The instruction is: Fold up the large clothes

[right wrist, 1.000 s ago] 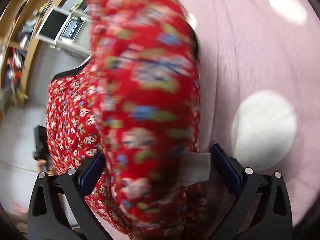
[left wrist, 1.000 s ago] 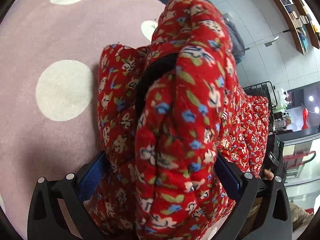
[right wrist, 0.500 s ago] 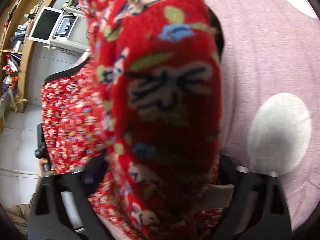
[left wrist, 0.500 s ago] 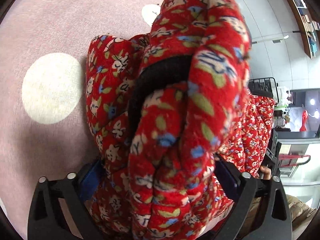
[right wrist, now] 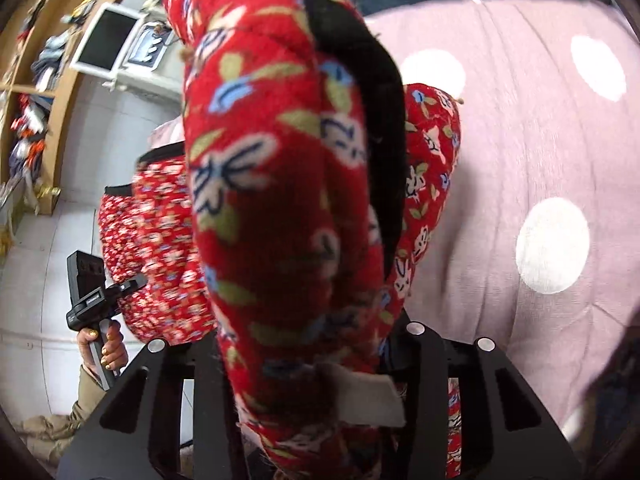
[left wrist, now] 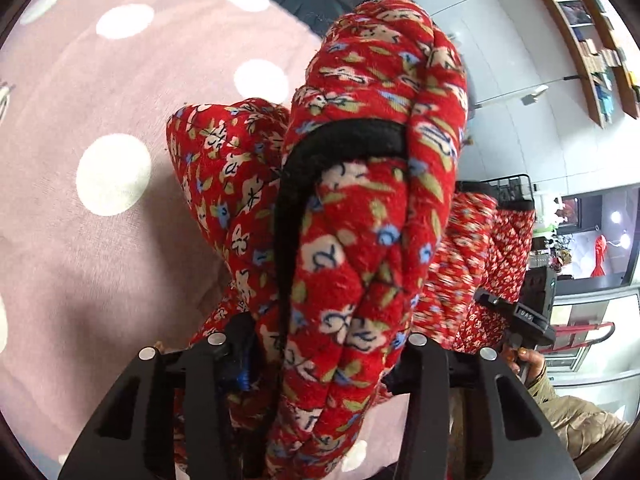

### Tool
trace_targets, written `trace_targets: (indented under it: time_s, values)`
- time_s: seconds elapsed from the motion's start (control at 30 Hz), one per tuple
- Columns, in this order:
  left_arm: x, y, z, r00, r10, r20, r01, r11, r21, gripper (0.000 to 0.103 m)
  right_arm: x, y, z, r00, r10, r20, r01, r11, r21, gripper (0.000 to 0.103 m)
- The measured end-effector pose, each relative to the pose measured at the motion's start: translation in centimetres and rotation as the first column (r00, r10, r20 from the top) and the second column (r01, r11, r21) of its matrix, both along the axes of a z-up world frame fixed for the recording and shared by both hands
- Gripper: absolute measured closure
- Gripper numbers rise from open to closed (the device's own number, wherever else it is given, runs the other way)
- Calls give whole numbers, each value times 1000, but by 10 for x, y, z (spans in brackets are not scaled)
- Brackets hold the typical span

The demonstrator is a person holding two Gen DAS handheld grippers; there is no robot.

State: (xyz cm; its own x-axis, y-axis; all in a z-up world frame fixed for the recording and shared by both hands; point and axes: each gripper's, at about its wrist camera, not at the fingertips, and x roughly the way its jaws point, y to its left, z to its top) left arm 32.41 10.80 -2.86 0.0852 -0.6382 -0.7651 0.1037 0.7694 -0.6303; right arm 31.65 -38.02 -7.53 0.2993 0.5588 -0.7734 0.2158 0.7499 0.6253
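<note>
Left wrist view: the left gripper [left wrist: 320, 364] clamps a thick bunch of the red floral quilted garment [left wrist: 360, 208], lifted above the pink dotted bedspread [left wrist: 100, 240]. Right wrist view: the right gripper [right wrist: 308, 360] likewise pinches it, black trim [right wrist: 372, 120] curving along its fold.

A quilted garment [left wrist: 372, 240] of soft, fuzzy matt red floral cloth, edged in black fabric trim [left wrist: 296, 200]. A plain beige cloth label [right wrist: 368, 396] hangs from it. Beneath lies a pink bedspread [left wrist: 72, 264], matt and lightly napped, with white dots. Each hand-held gripper [left wrist: 316, 364] is matt black plastic with shiny metal screw heads [right wrist: 416, 328].
</note>
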Motion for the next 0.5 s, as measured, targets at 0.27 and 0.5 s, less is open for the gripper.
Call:
trace_targets:
  time_s: [0.27, 0.5]
  values:
    - [-29, 67, 75, 985, 137, 101, -122, 983, -136, 62, 48, 70, 112, 958, 263, 117, -255, 964, -79, 62]
    - [-59, 217, 127, 884, 423, 198, -399, 904, -152, 62, 151, 206, 162, 809, 550, 208, -538, 835, -117, 62]
